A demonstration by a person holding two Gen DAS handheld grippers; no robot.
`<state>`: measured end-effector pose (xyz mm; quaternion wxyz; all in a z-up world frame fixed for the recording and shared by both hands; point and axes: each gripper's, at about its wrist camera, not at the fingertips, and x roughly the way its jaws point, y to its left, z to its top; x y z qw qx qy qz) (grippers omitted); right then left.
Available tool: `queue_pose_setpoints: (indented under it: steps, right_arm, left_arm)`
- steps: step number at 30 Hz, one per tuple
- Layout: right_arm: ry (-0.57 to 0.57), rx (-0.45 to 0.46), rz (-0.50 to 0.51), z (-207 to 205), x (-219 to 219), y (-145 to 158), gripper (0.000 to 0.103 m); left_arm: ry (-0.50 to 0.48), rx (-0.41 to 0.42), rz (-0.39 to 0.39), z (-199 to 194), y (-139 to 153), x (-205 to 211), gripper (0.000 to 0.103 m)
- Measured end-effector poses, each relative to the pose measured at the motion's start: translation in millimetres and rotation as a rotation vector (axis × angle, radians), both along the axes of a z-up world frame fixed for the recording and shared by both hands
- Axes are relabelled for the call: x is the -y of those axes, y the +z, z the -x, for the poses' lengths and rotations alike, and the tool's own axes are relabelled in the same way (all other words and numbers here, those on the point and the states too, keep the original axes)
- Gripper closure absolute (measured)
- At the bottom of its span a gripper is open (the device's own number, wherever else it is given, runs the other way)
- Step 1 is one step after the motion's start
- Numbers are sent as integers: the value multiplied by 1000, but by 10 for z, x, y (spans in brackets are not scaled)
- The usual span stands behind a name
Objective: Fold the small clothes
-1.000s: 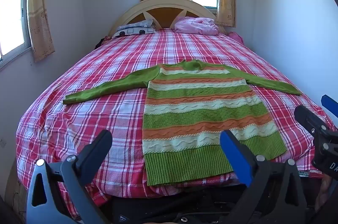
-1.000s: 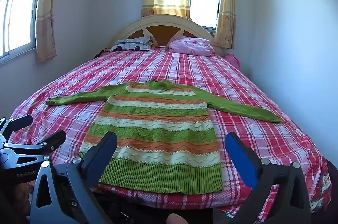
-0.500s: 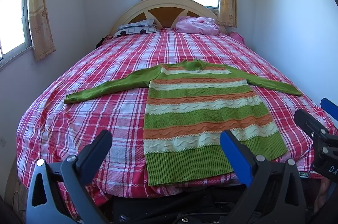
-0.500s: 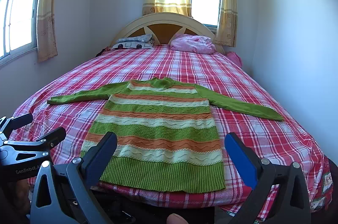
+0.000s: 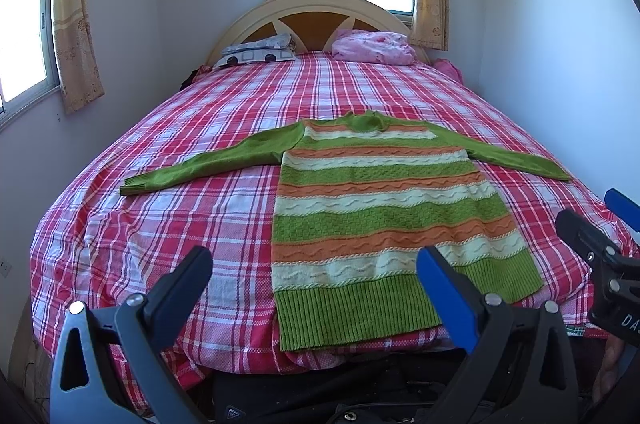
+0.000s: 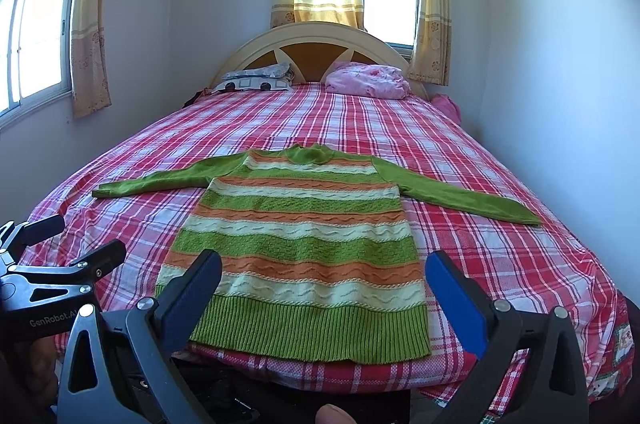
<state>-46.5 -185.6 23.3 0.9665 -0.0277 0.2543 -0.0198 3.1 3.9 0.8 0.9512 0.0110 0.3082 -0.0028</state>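
Both cameras crept slightly toward bed [image 5: 168, 224] since earlier frame; sweater [image 5: 384, 220] unmoved. Sweater lay flat at foot end, sleeves spread wide, likely staged for folding. Left gripper [image 5: 316, 276] and right gripper [image 6: 324, 276] jaws wide apart, empty, hovering short of hem.

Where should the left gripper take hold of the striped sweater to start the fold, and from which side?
Judging by its pose, pinch the cuff of the left sleeve, coming from the bed's left edge. The sweater lies flat with both sleeves spread, so that free end lifts easily and can be carried across the body. The left gripper is open, apart from the cloth.
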Motion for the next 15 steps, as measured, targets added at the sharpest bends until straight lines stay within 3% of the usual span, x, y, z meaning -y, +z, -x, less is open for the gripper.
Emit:
queue_pose_setpoints:
  steps: [15]
  right_arm:
    - [12,-1,-4,-14,9,-12,1]
  left_arm:
    - [1,2,2,0,2,0,0]
